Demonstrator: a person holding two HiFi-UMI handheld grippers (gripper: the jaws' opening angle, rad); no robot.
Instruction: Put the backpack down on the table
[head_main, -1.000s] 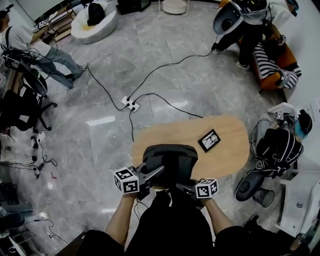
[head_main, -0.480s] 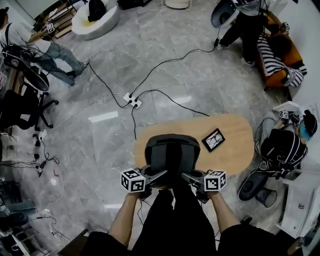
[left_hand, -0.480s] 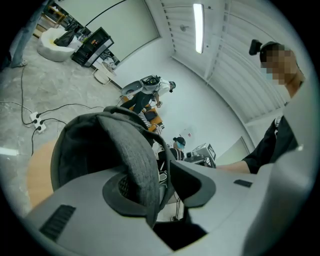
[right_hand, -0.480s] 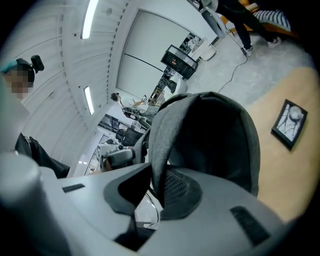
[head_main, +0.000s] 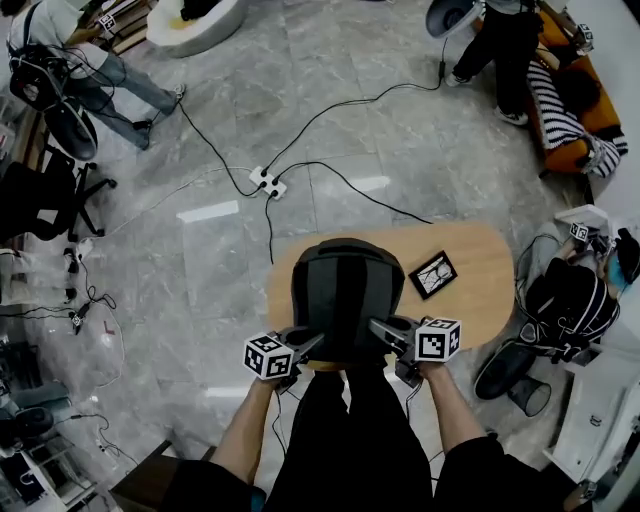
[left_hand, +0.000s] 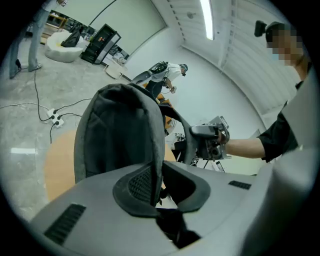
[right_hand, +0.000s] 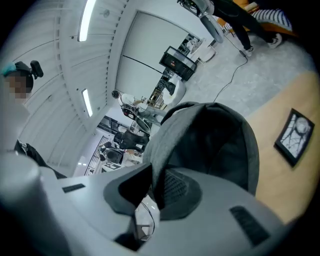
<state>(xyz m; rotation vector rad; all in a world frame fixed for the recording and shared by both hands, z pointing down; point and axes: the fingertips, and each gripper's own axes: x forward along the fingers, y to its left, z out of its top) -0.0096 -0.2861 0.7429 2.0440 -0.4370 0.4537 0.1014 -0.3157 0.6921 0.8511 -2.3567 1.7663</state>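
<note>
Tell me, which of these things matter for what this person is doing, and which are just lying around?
Part of the job:
backpack, held over the table
table
left claw and right claw, each having just closed tighter on a side edge of the backpack

Just lying about:
picture frame on the table
power strip on the floor
office chair

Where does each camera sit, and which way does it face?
Head view: on the person's head, facing steeply down at the backpack over the table; both forearms, left gripper and right gripper show.
Left gripper view: on the left gripper, along its jaws, which have just been closing on the backpack's edge; right gripper beyond.
Right gripper view: on the right gripper, along its jaws, likewise just closing on the backpack.
Shared: every view shows backpack and table.
</note>
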